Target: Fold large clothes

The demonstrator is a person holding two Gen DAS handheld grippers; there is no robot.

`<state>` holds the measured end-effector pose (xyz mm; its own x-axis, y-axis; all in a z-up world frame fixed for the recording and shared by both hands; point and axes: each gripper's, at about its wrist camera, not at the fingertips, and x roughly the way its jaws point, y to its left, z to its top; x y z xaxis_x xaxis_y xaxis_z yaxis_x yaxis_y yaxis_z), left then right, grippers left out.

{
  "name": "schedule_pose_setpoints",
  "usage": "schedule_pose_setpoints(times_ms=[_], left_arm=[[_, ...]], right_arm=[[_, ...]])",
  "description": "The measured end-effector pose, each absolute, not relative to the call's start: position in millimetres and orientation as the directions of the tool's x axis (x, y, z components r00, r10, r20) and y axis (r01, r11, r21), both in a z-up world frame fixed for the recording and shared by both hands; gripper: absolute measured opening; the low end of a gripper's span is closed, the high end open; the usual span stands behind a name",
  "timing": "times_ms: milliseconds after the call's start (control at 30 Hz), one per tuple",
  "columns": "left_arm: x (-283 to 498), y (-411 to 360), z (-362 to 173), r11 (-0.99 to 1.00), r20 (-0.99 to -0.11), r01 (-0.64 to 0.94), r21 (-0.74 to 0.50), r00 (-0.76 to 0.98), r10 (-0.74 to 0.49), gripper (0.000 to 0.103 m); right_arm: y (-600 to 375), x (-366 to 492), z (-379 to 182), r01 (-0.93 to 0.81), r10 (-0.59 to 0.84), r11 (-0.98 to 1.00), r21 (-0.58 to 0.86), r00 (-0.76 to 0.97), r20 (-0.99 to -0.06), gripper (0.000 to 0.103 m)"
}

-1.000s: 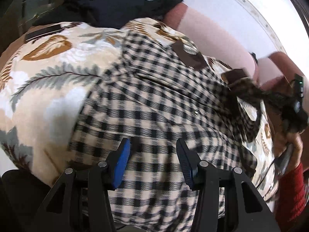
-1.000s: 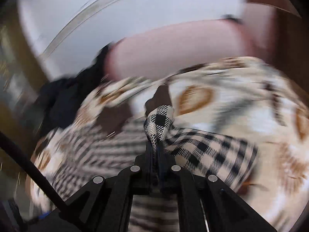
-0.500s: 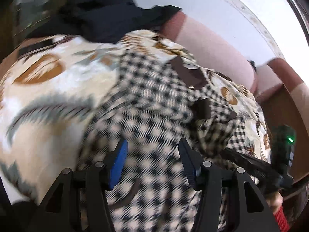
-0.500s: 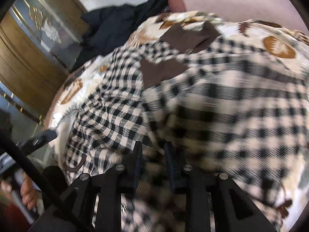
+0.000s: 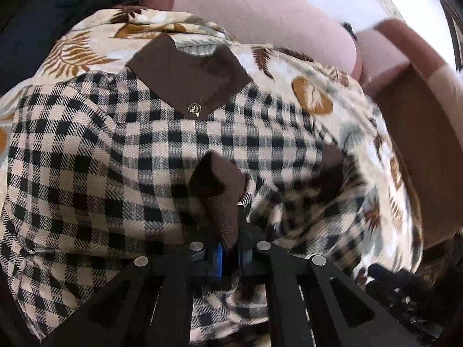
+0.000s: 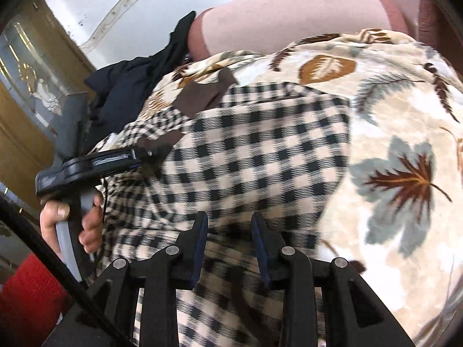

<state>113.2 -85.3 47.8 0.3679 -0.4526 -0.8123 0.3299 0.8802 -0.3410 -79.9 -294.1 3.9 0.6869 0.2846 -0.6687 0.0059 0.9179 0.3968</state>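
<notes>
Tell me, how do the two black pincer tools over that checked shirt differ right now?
The left gripper is shut on a brown fabric flap of the black-and-beige checked shirt; the right gripper has nothing between its fingers. The left's jaws are pressed together; the right's stand apart and are opening. Both have black frames with blue pads and point down at the shirt.

Soft daylight, fisheye warping, motion blur
</notes>
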Motion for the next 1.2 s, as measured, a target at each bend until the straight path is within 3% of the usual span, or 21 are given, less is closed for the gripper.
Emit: schedule_pose_setpoints(times_ms=[167, 300, 467, 600, 867, 967, 1033, 1200], left_arm=[[104, -33, 103, 0.894, -0.705, 0.263, -0.364, 0.549, -0.448, 0.006], [99, 22, 118, 0.957, -0.662, 0.122, -0.262, 0.699, -0.27, 0.007], [119, 57, 60, 0.976, -0.763, 0.018, -0.215, 0.621, -0.18, 0.008], [122, 66, 21, 0.978, -0.807, -0.014, -0.207, 0.567, -0.163, 0.015], [119, 82, 29, 0.967, -0.803, 0.007, -0.256, 0.556, -0.217, 0.023], [100, 94, 50, 0.969, -0.781, 0.008, -0.246, 0.591, -0.203, 0.04], [87, 107, 58, 0.97, -0.772, 0.002, -0.244, 0.605, -0.195, 0.054], [53, 137, 43, 0.954, -0.806, -0.027, -0.3, 0.543, -0.238, 0.055]], right_arm=[[-308, -70, 8, 0.026, 0.254, 0.925, 0.379, 0.7, -0.667, 0.034], [-301, -43, 17, 0.012, 0.245, 0.932, 0.363, 0.716, -0.654, 0.034], [-275, 8, 15, -0.01, 0.246, 0.942, 0.335, 0.699, -0.671, 0.034], [-257, 44, -4, 0.012, 0.163, 0.974, 0.227, 0.657, -0.736, 0.034], [-277, 67, -21, 0.141, -0.015, 0.986, 0.089, 0.606, -0.795, 0.031], [-291, 50, -8, 0.161, -0.007, 0.98, 0.121, 0.627, -0.779, 0.034], [-306, 29, -1, 0.173, 0.018, 0.971, 0.168, 0.643, -0.766, 0.042], [-351, -29, -4, 0.214, 0.102, 0.927, 0.307, 0.645, -0.758, 0.05]])
